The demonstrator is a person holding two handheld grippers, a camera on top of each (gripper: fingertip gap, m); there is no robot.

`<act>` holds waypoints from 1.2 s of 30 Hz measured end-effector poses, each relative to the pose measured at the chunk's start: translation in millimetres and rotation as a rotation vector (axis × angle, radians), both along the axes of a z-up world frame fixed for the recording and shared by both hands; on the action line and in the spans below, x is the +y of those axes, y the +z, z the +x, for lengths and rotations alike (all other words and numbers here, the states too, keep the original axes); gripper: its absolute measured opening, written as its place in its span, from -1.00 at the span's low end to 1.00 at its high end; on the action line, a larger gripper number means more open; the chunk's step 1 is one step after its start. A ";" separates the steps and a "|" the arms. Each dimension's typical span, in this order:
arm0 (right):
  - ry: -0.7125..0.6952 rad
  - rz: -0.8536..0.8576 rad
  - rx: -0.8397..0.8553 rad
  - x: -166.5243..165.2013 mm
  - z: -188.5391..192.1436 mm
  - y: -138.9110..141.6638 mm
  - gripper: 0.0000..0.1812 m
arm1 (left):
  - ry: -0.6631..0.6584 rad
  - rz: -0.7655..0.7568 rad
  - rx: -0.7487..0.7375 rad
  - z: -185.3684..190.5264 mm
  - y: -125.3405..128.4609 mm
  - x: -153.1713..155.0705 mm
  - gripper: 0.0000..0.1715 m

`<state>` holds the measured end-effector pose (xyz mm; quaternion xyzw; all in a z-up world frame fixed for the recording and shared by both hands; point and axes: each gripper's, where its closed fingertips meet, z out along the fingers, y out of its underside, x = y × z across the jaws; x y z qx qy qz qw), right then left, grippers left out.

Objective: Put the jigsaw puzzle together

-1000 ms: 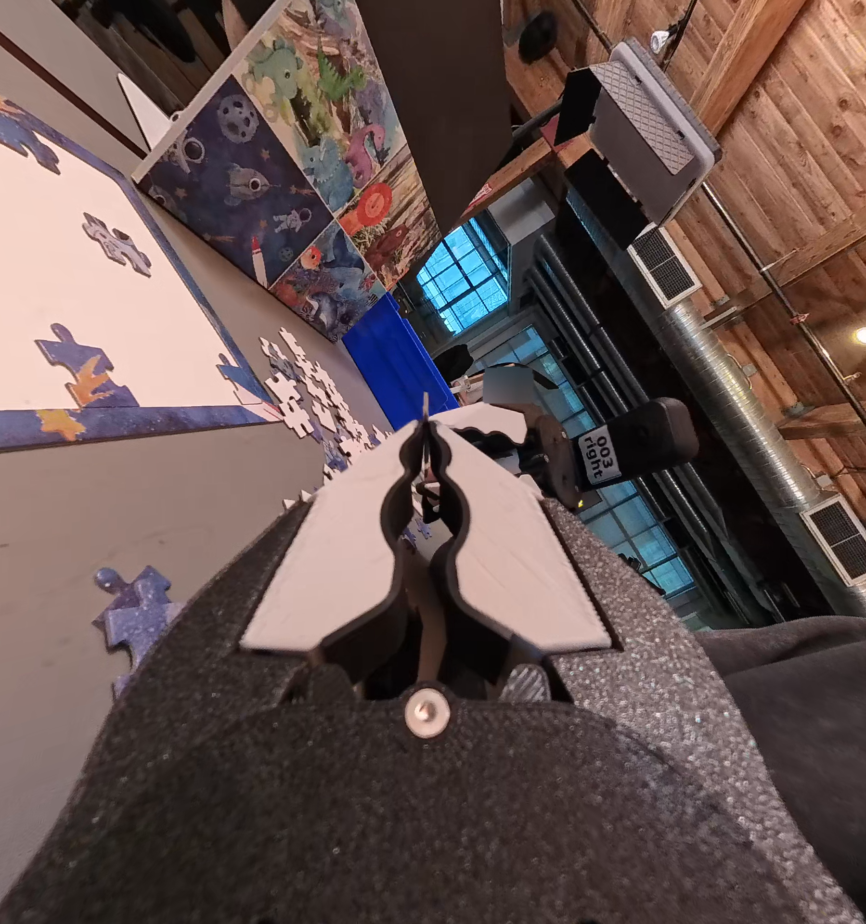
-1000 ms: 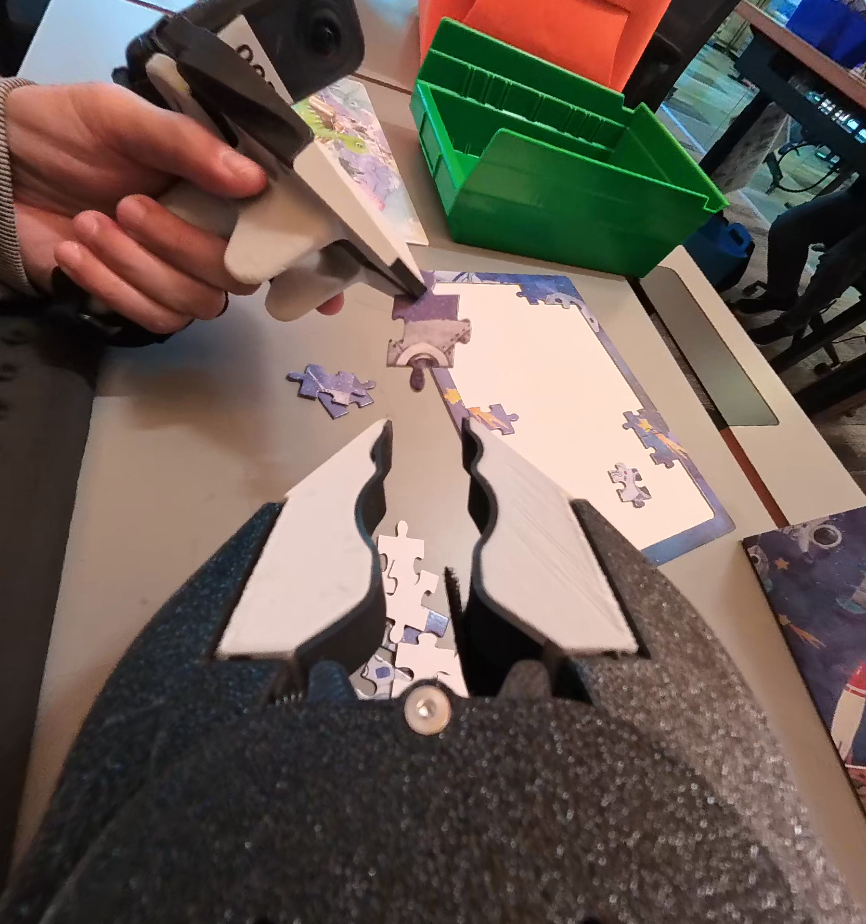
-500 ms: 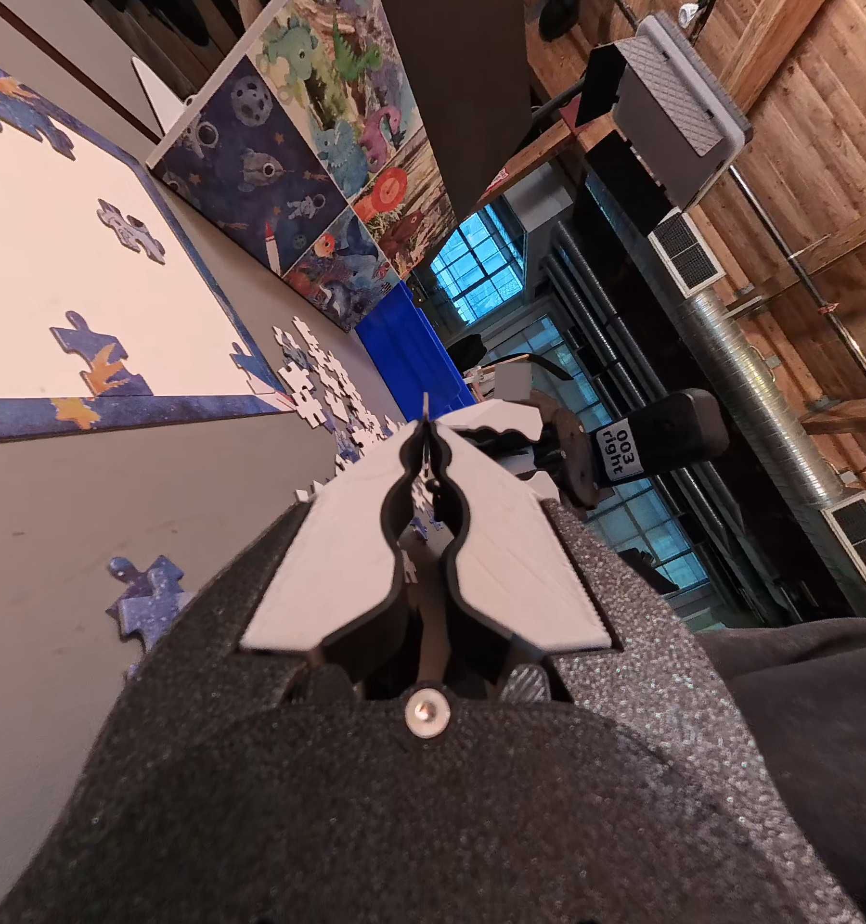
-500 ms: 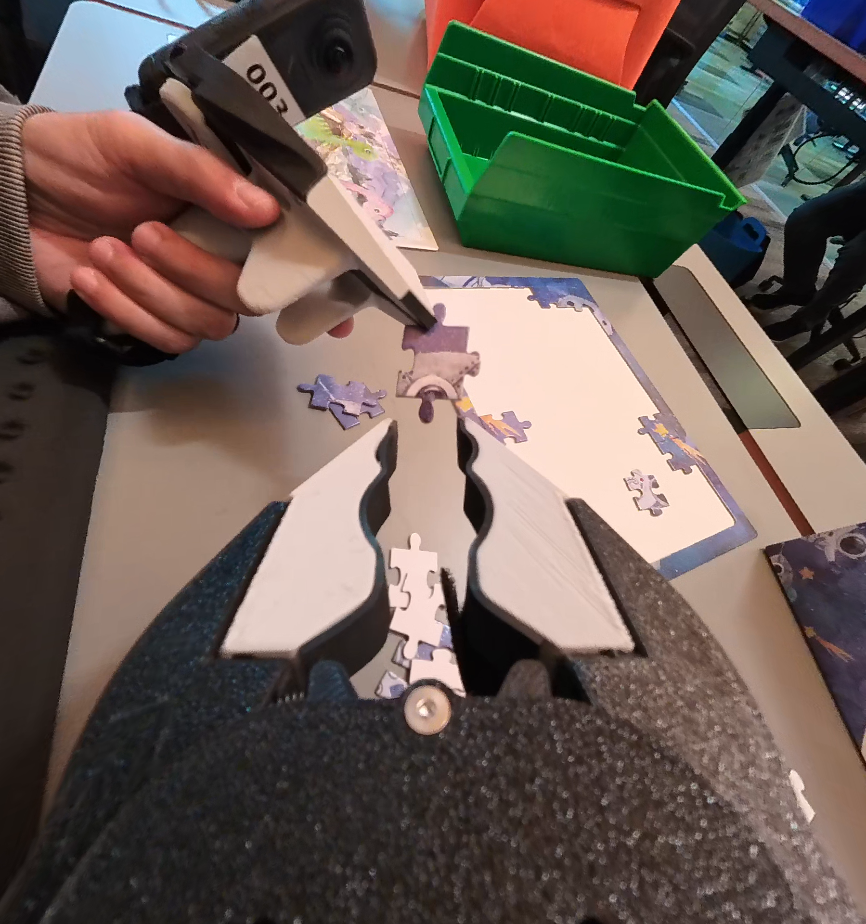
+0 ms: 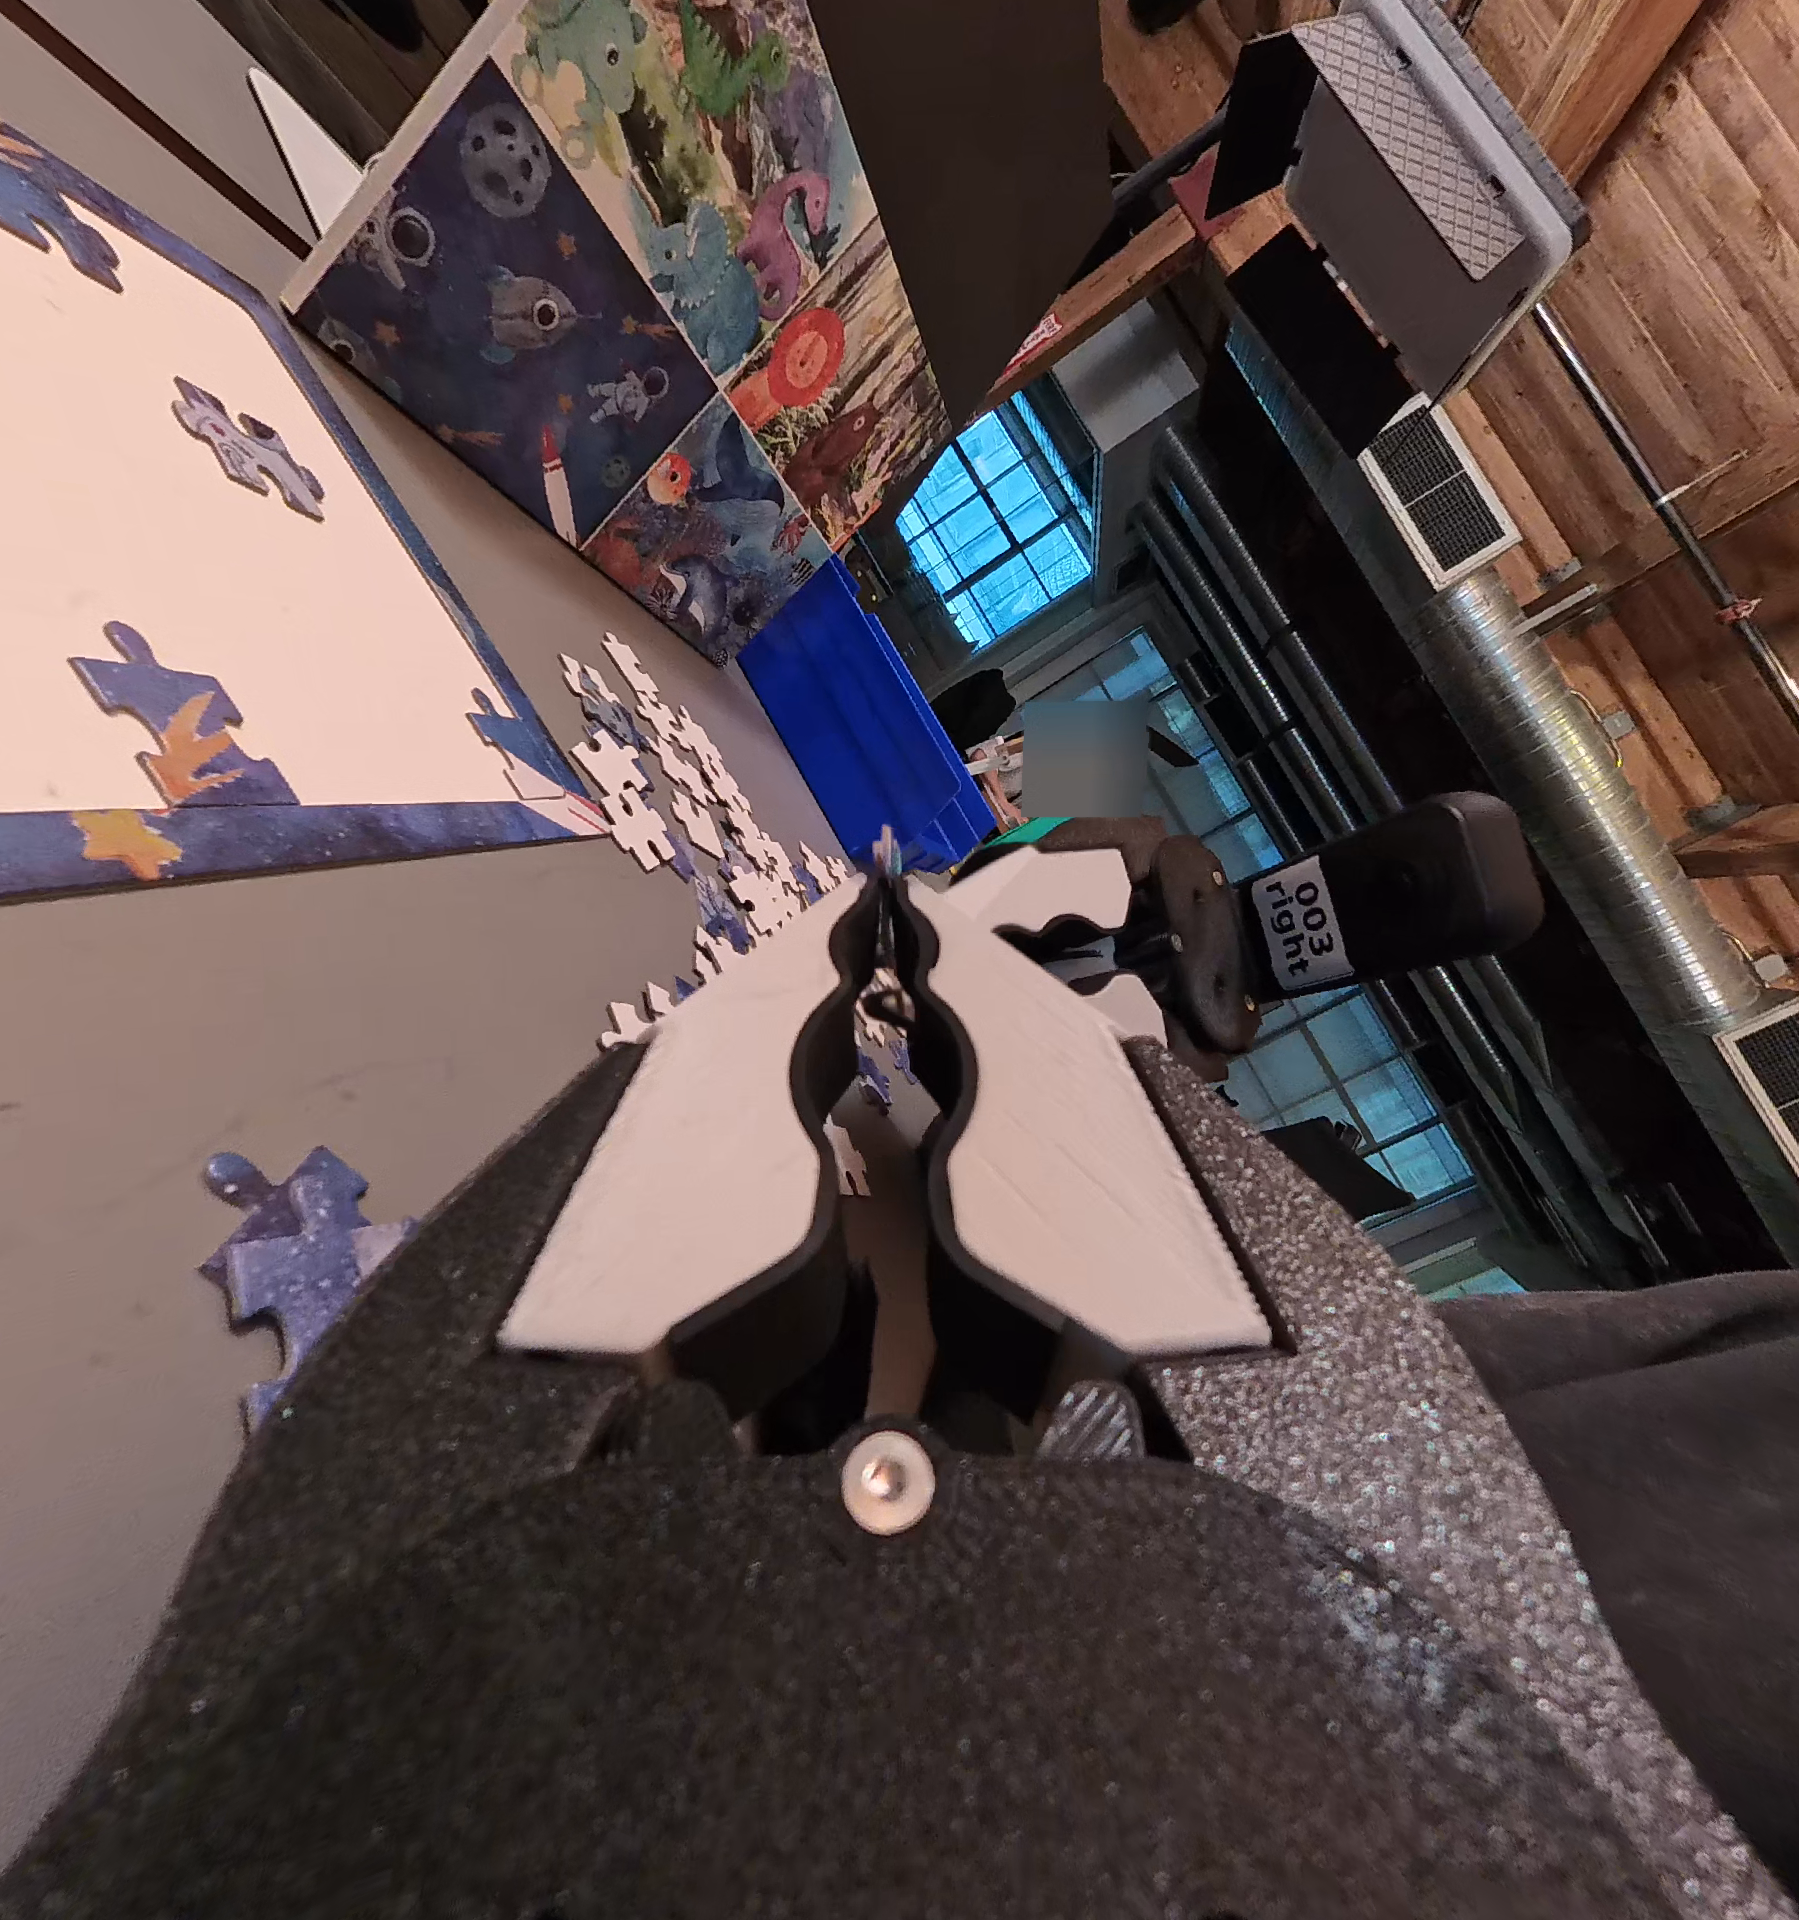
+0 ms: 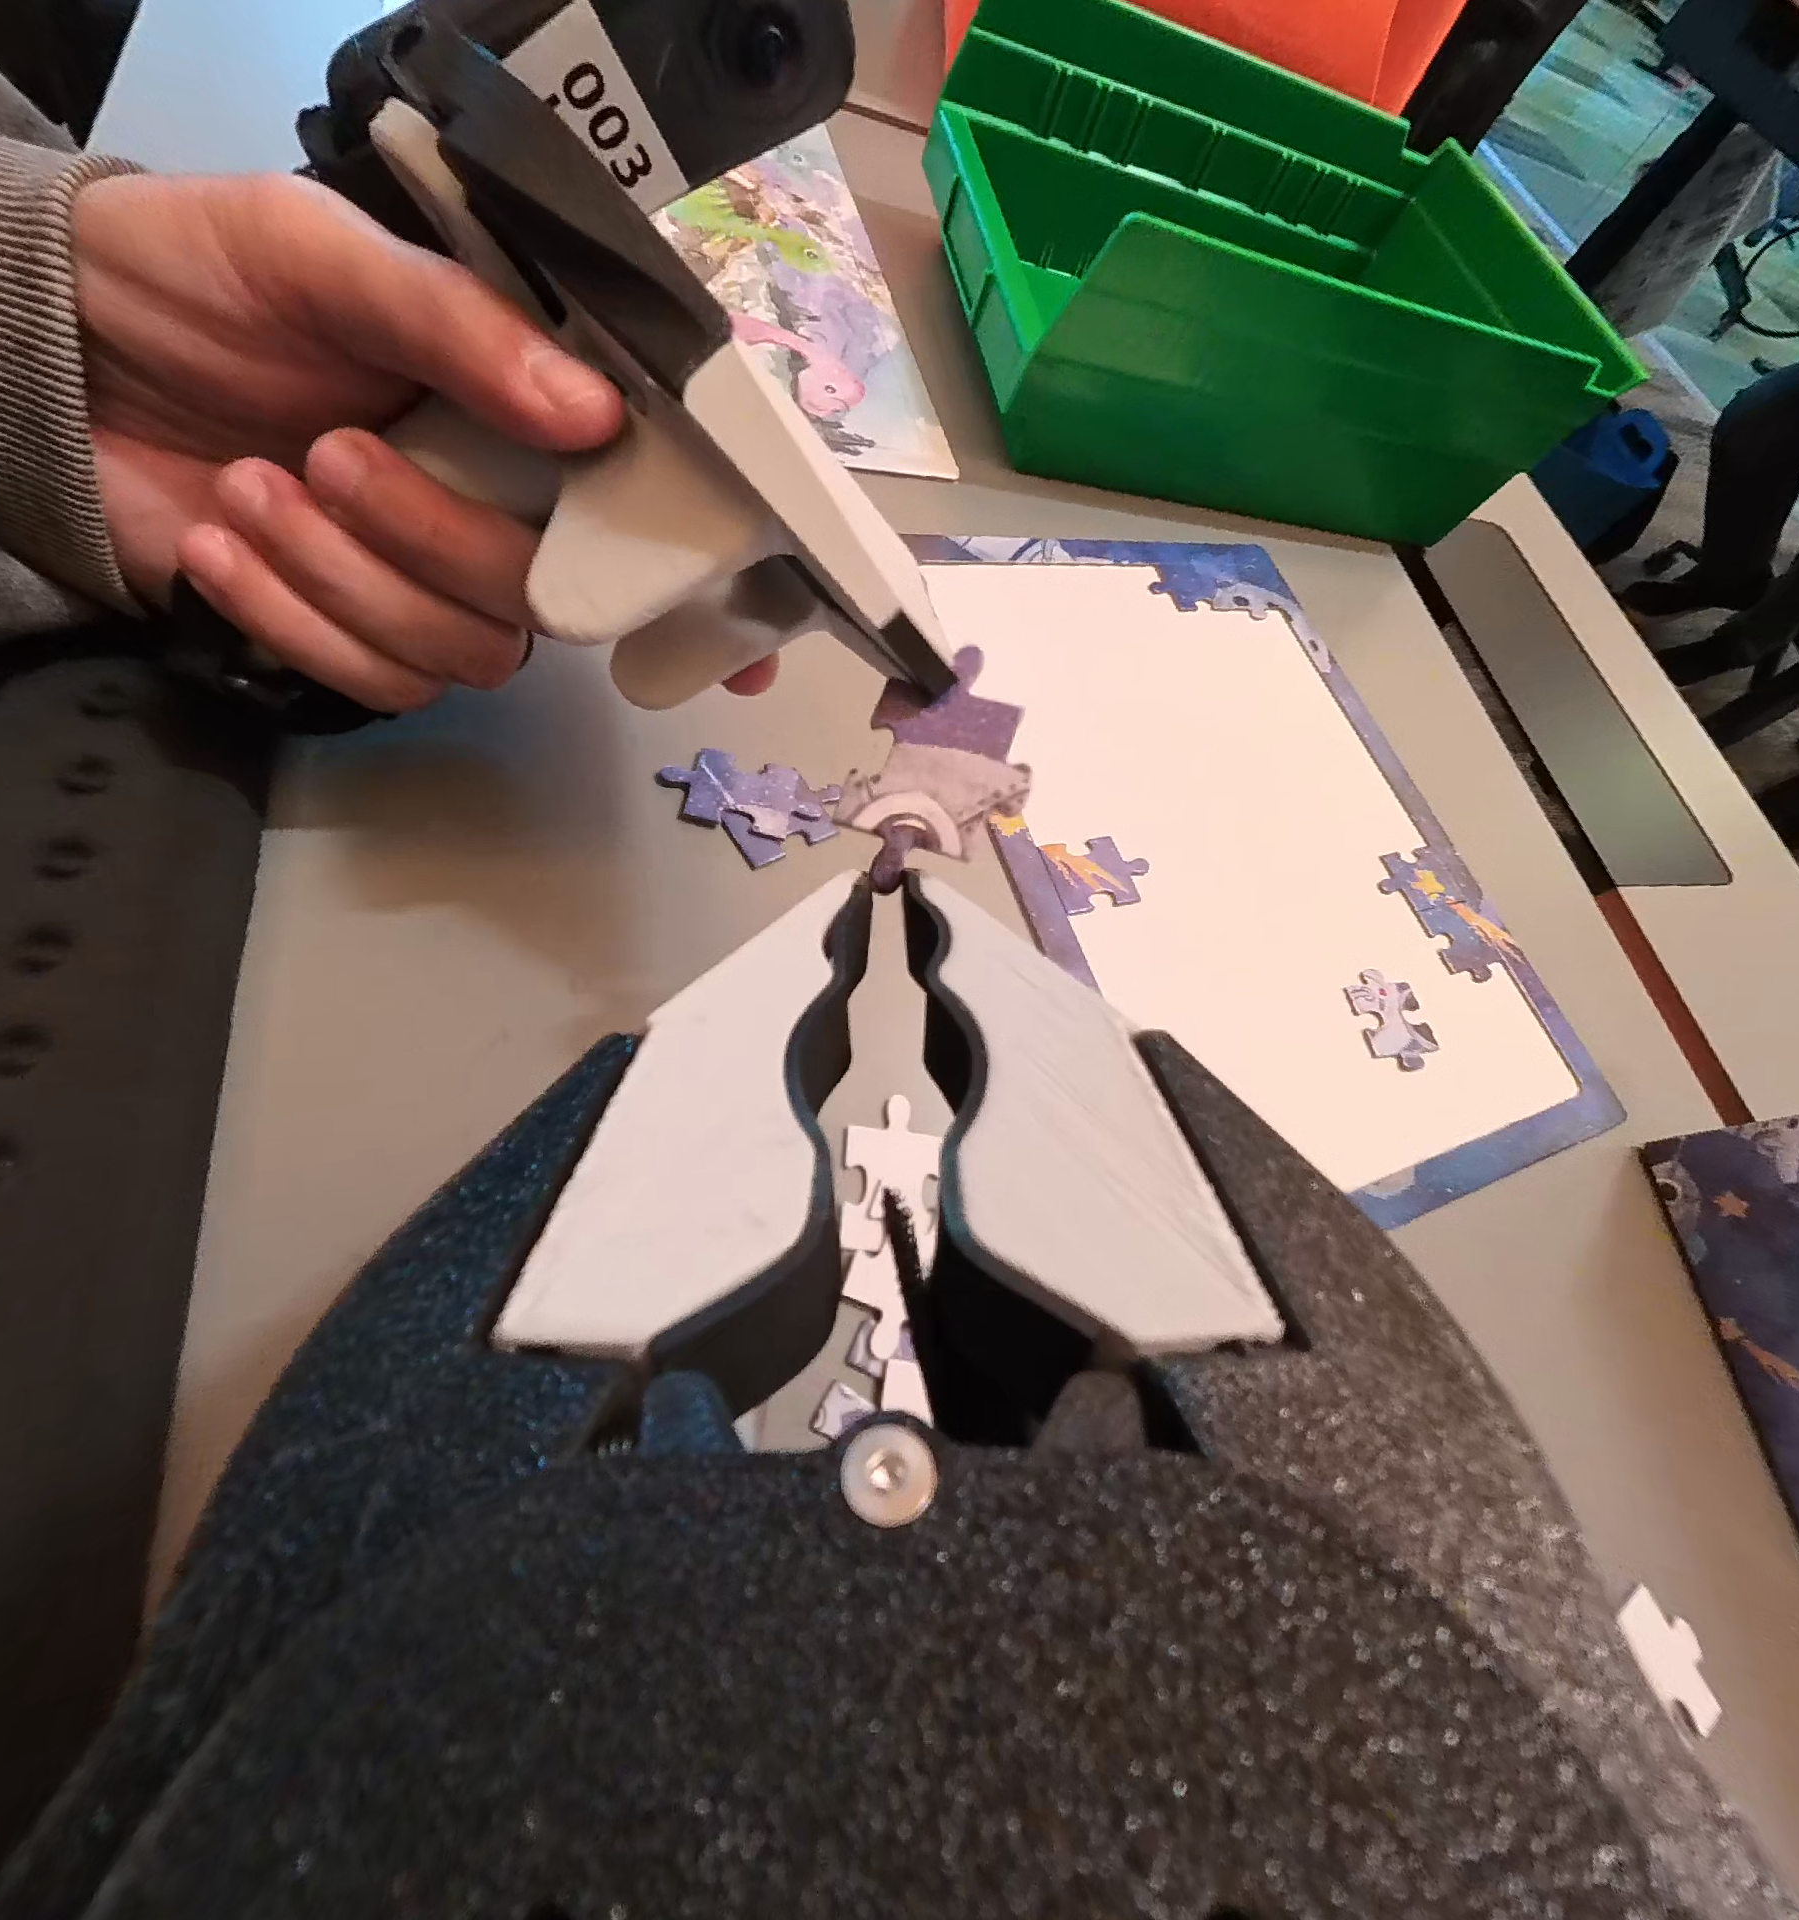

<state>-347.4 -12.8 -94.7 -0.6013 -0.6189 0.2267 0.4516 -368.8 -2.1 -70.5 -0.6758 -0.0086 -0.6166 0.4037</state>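
The right claw (image 6: 887, 881) is pinched almost closed on the bottom knob of a joined pair of puzzle pieces (image 6: 942, 764), whose top the left claw (image 6: 921, 681) clamps, just beside the puzzle tray (image 6: 1497, 1164) on the surface (image 6: 438, 935). This looks like a mid-air handover; next the left should release.

My table (image 6: 375, 935) is flat and grey. A puzzle tray (image 6: 1217, 831) with a blue border and a white middle lies on it ahead of me, a few pieces already set inside. Just left of the tray, two joined blue pieces (image 6: 749, 805) rest on the bare top. Behind the tray stands a green bin (image 6: 1238, 343), with a picture card (image 6: 822, 353) lying to its left. Loose pieces (image 5: 666, 790), mostly white side up, are scattered near the tray's corner, beside a picture board (image 5: 583, 312).
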 end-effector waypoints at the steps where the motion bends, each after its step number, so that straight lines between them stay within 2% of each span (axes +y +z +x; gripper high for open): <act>1: 0.009 -0.007 -0.001 -2.2 -1.2 -0.8 -0.94 | -0.001 0.003 -0.001 0.1 0.6 -0.3 -0.99; 7: 0.050 -0.019 -0.037 -12.6 -6.3 -9.3 -0.94 | -0.015 0.009 0.009 3.1 0.5 -2.3 -0.99; 15: 0.025 -0.040 -0.044 -6.1 -3.3 -13.7 -0.98 | 0.041 0.053 0.099 -2.7 0.6 1.4 -0.99; 17: -0.017 -0.037 -0.047 3.4 0.4 -16.4 -0.90 | 0.094 0.078 0.166 -12.0 1.5 6.8 -1.00; 20: -0.076 -0.079 -0.005 17.4 7.3 -11.9 -0.84 | 0.167 0.097 0.395 -37.3 2.1 23.7 -0.99; 22: -0.123 -0.109 0.043 27.8 12.4 -4.1 -0.83 | 0.206 0.046 0.520 -60.2 10.2 46.7 -0.99; 24: -0.133 -0.153 0.089 30.1 16.4 4.0 -0.77 | 0.180 -0.021 0.580 -71.5 17.3 75.6 -0.99; 25: -0.142 -0.159 0.106 31.4 18.8 8.3 -0.77 | 0.152 -0.044 0.621 -73.5 13.7 92.5 -0.99; 27: -0.141 -0.149 0.142 31.4 22.3 17.1 -0.77 | 0.084 -0.136 0.787 -80.6 -17.9 124.2 -0.99; 30: -0.123 -0.148 0.147 27.5 25.0 18.9 -0.77 | -0.063 -0.247 0.883 -79.6 -49.8 149.7 -0.99; 32: -0.115 -0.123 0.127 26.5 27.6 14.6 -0.78 | -0.081 -0.279 0.873 -83.3 -51.2 164.5 -0.98; 34: -0.134 -0.098 0.097 31.1 31.8 9.1 -0.79 | -0.161 -0.335 0.871 -81.0 -59.7 166.1 -0.98; 36: -0.138 -0.096 0.096 32.7 33.3 9.4 -0.79 | -0.186 -0.369 0.885 -80.9 -67.8 170.0 -0.98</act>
